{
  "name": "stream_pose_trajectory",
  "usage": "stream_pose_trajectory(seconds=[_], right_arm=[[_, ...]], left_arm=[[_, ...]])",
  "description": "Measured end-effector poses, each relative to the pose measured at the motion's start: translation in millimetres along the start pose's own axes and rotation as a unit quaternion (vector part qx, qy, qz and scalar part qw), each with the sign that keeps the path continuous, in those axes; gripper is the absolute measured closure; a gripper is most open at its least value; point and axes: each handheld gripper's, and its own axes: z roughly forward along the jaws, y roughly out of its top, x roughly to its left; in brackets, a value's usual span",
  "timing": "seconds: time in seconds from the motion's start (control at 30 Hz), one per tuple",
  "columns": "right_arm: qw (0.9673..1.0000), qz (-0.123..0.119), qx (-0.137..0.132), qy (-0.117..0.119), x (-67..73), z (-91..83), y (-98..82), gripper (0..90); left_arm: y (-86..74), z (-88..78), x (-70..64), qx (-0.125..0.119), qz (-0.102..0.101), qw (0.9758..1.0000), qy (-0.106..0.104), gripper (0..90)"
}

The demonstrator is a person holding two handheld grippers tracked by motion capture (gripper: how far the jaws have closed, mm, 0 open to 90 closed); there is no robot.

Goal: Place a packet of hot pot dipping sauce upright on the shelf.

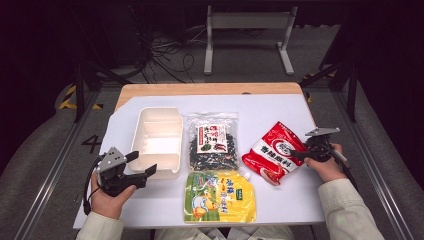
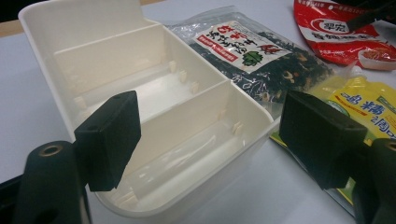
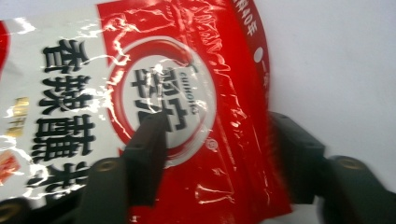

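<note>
A red packet (image 1: 272, 152) with a white label lies at the right of the white sheet. My right gripper (image 1: 296, 154) is at its right edge. In the right gripper view the packet (image 3: 163, 70) lies between the two black jaws of the gripper (image 3: 215, 149), one jaw over its printed face, the other at its edge; the jaws stand apart. My left gripper (image 1: 144, 162) is open at the near end of a white divided box (image 1: 157, 120). In the left gripper view its jaws (image 2: 210, 135) flank the box's near corner (image 2: 107, 60), with nothing held.
A clear bag of dark dried food (image 1: 212, 142) lies in the middle, with a yellow-green spouted pouch (image 1: 220, 197) in front of it. The white sheet (image 1: 270, 110) covers a wooden table. A metal frame and cables stand on the floor behind.
</note>
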Motion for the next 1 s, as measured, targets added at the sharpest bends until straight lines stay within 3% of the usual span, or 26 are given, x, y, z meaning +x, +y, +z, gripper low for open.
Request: stream_pose_trajectory(seconds=[0.13, 0.23, 0.5, 0.77, 0.83, 0.87, 1.0], right_arm=[[1.0000, -0.008, -0.001, 0.002, 2.2, 0.2, 1.0, 49.5], [1.0000, 0.001, -0.003, 0.006, 2.5, -0.2, 1.2, 59.1], [0.9996, -0.004, 0.003, 0.026, 7.9, -0.7, 3.6, 84.1], [0.9996, -0.014, 0.009, 0.024, 11.8, -5.6, 8.9, 86.5], [0.9995, -0.012, -0.002, 0.028, 10.8, -11.1, 10.6, 86.4], [0.9992, -0.012, -0.020, 0.032, 10.7, -17.6, 12.3, 86.4], [0.9986, -0.012, -0.041, 0.032, 11.1, -28.4, 15.0, 86.4]], left_arm=[[0.1, 0.4, -0.4, 0.000, 0.001, 1.0000, 0.000, 21.8], [0.0, 0.7, 0.0, 0.000, 0.001, 1.0000, -0.002, 21.8], [0.3, 1.4, -1.3, 0.000, 0.002, 1.0000, -0.002, 21.8], [3.7, -0.3, -2.9, -0.008, -0.001, 0.9999, -0.011, 21.8], [6.8, -0.1, -3.9, -0.009, 0.004, 0.9999, -0.012, 22.2], [8.9, 0.1, -4.2, -0.012, 0.009, 0.9998, -0.009, 23.4], [16.0, 0.8, -8.7, -0.015, 0.015, 0.9996, -0.018, 24.3]])
